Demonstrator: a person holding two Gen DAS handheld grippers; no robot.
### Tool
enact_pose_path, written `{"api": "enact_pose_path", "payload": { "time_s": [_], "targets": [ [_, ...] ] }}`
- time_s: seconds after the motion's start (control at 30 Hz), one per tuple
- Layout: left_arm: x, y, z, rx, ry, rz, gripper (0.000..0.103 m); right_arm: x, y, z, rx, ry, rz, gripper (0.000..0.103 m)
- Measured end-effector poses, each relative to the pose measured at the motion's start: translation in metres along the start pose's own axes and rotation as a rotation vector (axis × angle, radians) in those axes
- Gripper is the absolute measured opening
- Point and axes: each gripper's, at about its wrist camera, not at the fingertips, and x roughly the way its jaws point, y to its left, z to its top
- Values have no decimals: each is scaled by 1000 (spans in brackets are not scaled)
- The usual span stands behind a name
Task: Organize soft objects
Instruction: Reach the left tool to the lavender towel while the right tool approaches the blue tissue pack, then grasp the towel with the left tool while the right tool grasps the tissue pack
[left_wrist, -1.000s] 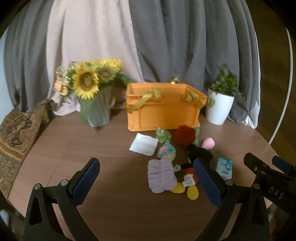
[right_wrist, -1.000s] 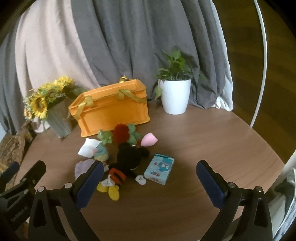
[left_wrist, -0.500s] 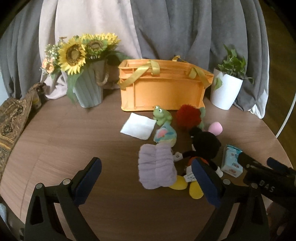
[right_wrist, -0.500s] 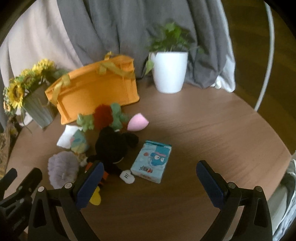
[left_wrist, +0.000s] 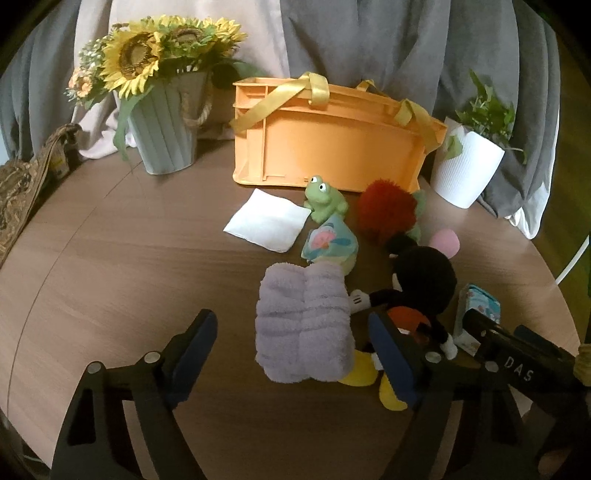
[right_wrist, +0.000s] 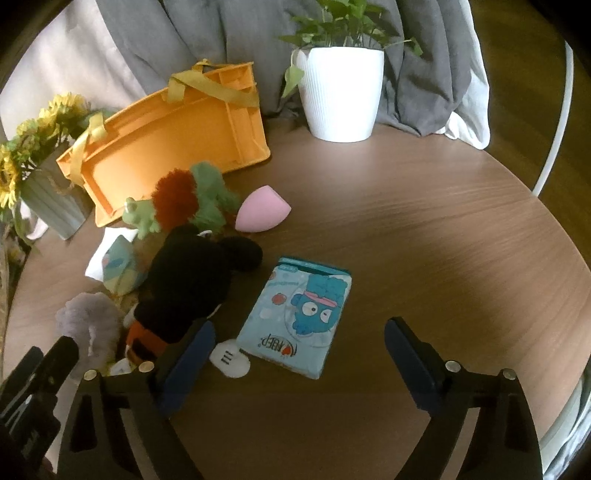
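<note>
Behind toys: orange basket, planter.

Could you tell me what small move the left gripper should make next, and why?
Probably ease the left gripper forward and down around the lilac towel: its jaws are open and empty, and the towel lies just ahead between them, in front of the orange basket.

Orange basket; lilac towel; green frog; pink sponge; white cloth.
</note>
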Motion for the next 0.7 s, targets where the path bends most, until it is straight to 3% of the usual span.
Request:
{"api": "enact_pose_path", "payload": {
  "time_s": [0.13, 0.2, 0.3, 0.47, 0.5, 0.7],
  "targets": [
    [10, 1, 1, -7, 33, -11, 73, 9, -1, 2, 7, 23, 2, 88],
    [15, 1, 1, -6, 55, -20, 60, 14, 0, 3, 5, 38, 1, 86],
    [19, 1, -1, 1, 80, -41, 50, 21, -1, 3, 9, 67, 5, 80],
    [14, -4, 1, 27, 54, -27, 46, 24, -3, 3, 2, 83, 9, 70],
    [13, -5, 2, 32, 50, -25, 46, 23, -3, 4, -3, 82, 14, 64],
    [4, -9, 6, 53, 21, -17, 43, 20, -5, 4, -8, 79, 26, 61]
  ]
}}
